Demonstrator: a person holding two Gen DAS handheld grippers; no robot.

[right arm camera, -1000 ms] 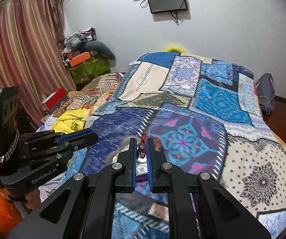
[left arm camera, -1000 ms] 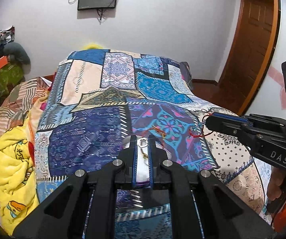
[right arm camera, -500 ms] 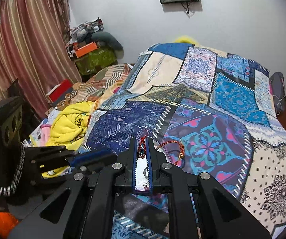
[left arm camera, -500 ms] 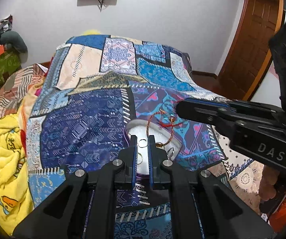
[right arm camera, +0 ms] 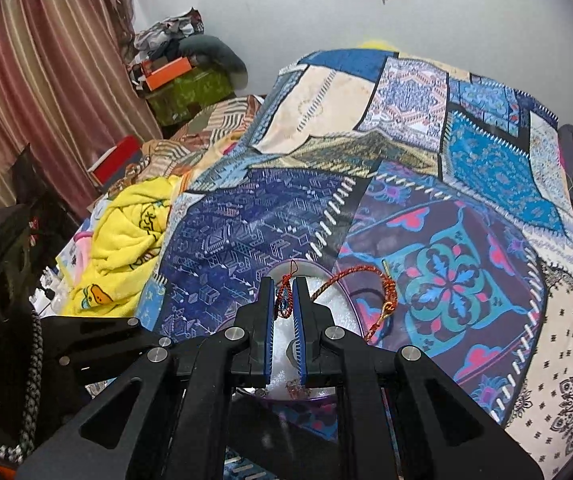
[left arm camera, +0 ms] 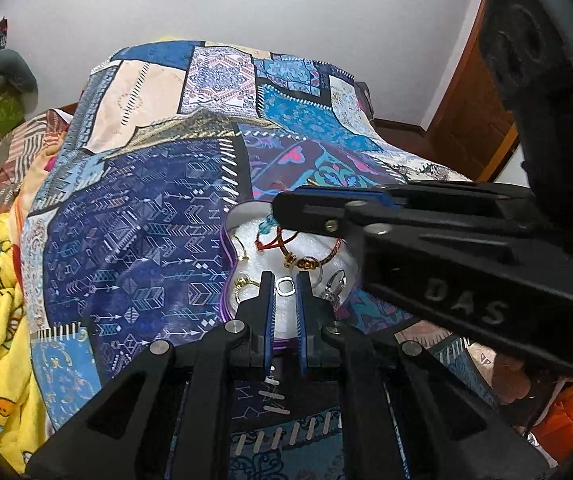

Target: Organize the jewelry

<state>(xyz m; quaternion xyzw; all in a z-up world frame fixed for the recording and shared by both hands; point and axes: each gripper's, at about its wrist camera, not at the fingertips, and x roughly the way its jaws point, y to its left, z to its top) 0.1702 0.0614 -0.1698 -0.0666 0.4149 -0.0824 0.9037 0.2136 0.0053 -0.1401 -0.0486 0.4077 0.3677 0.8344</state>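
Note:
A white-lined jewelry box with a purple rim (left arm camera: 224, 248) lies on the patchwork bedspread (left arm camera: 146, 220). My left gripper (left arm camera: 285, 292) hovers just over it, shut on a small silver ring (left arm camera: 285, 286). From the right, my right gripper (left arm camera: 282, 210) reaches over the box's far side. It is shut on a red braided cord bracelet (left arm camera: 306, 262), which dangles into the box. In the right wrist view, the right gripper (right arm camera: 284, 292) pinches the cord bracelet (right arm camera: 386, 296), whose loop trails right past the box rim (right arm camera: 356, 312). Gold rings (left arm camera: 242, 282) and silver earrings (left arm camera: 334, 280) lie inside.
A yellow blanket (right arm camera: 126, 240) is bunched at the bed's left edge. Striped curtains (right arm camera: 26, 80) and a pile of clothes and boxes (right arm camera: 182, 64) stand beyond it. A wooden door (left arm camera: 470, 120) is at the right. A hand (left arm camera: 514, 376) holds the right gripper's handle.
Both grippers have come down toward the box. The right gripper has swung left across the left wrist view, carrying the red bracelet over the box. Both stay shut.

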